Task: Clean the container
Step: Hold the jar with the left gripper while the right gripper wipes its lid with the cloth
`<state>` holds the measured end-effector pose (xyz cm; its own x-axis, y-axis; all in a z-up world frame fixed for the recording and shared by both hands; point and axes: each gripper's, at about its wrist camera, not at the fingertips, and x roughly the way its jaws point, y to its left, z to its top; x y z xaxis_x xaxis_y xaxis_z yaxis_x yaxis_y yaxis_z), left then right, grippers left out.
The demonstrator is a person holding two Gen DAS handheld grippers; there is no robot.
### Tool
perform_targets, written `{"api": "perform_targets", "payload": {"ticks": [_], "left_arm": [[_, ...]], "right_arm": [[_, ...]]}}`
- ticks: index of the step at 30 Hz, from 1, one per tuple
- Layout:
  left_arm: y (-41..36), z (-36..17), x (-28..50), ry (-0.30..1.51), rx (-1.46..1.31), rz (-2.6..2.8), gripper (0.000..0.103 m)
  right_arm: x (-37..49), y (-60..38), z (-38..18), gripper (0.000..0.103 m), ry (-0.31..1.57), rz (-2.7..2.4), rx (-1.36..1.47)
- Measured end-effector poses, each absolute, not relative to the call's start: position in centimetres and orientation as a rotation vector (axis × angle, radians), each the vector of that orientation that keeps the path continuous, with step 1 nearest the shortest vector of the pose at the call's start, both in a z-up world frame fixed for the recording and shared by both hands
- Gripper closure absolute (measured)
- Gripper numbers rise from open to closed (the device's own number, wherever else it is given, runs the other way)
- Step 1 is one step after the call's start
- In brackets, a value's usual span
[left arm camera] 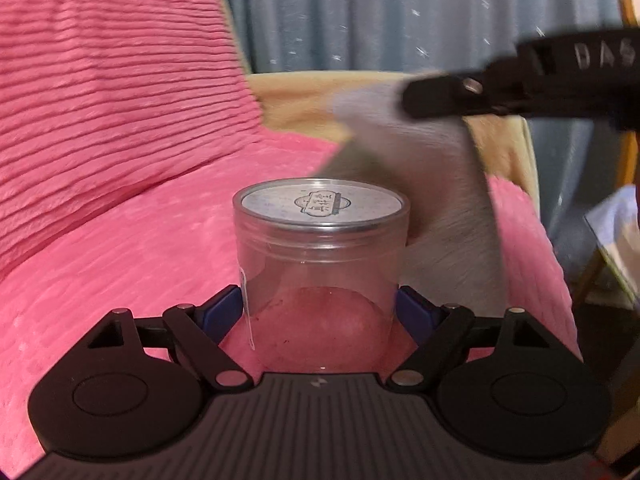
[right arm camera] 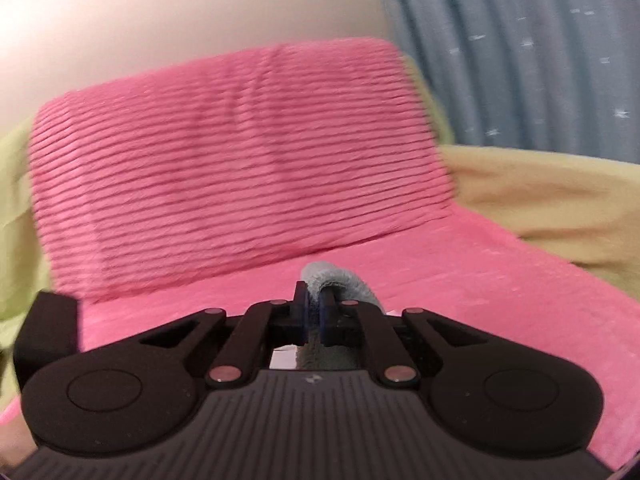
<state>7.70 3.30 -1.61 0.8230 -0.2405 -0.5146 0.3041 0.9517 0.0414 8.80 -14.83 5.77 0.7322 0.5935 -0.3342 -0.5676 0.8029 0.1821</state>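
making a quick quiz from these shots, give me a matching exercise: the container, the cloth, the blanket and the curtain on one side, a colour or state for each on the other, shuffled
Things:
1. container
2. cloth
3. blanket
4. curtain

Colours or states:
A. pink, ribbed, spread under everything
B. clear, upright, gripped by the left claw
C. blue-grey, hanging in the background
D. grey, dangling from the right claw

Pairs: 1-B, 2-D, 3-A, 4-C
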Motion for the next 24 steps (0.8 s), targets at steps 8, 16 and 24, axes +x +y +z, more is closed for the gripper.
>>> {"api": "perform_targets", "payload": {"ticks": [8,16,24], "left_arm": [[2.7,-2.1,7.4,0.538,0.139,-0.319,0.019],[3.3,-2.4,8.0,0.548,0.142,-0.323,0.019],[3.5,-2.5,7.8,0.545,0.125,-0.323,0.019]], "right_arm": [[10.0,-14.4,4.4,0.099,0.523,0.719,0.019],[10.2,-13.2,3.7,0.099,0.611,0.854,0.115],[11.8,-10.1,3.5,0.100,0.592,0.838,0.100]]}}
